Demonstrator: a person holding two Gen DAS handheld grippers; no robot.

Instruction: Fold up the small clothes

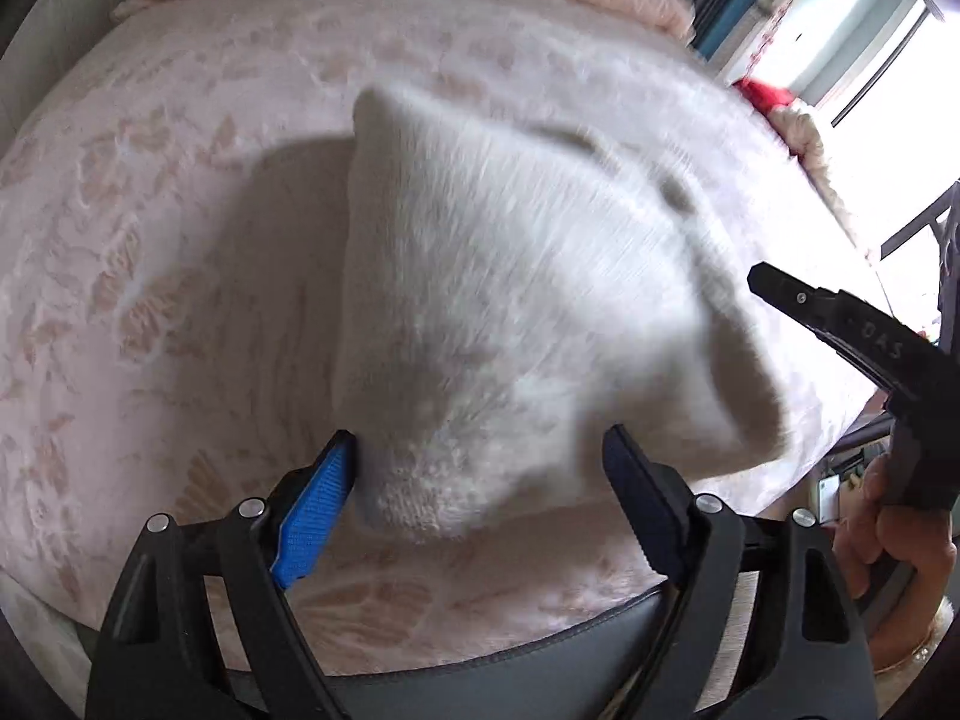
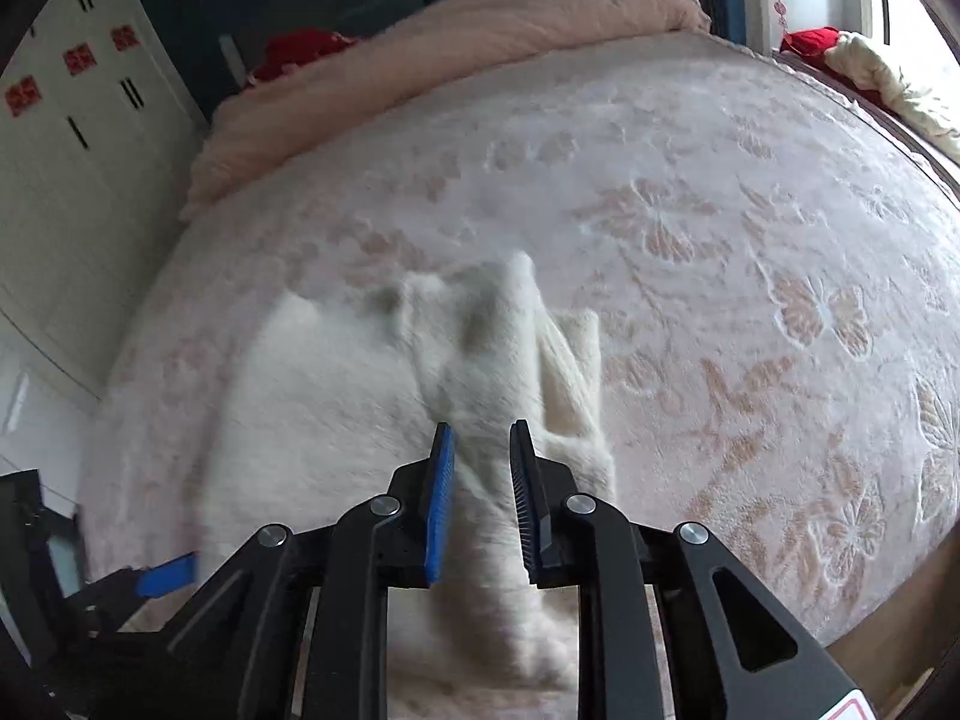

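Across the pale pink floral-embossed bedspread (image 2: 750,276) lies the fluffy white knitted garment (image 1: 510,276), its near right portion raised off the surface. Step in hand, by judgement: lifting one side to begin a fold. The right gripper (image 2: 483,480) is clenched on a gathered band of the garment. The left gripper (image 1: 480,474) stands released, jaws wide, straddling the near hem without pressing it. Next move requires carrying the raised side across. The fabric appears soft, limp and blurred.
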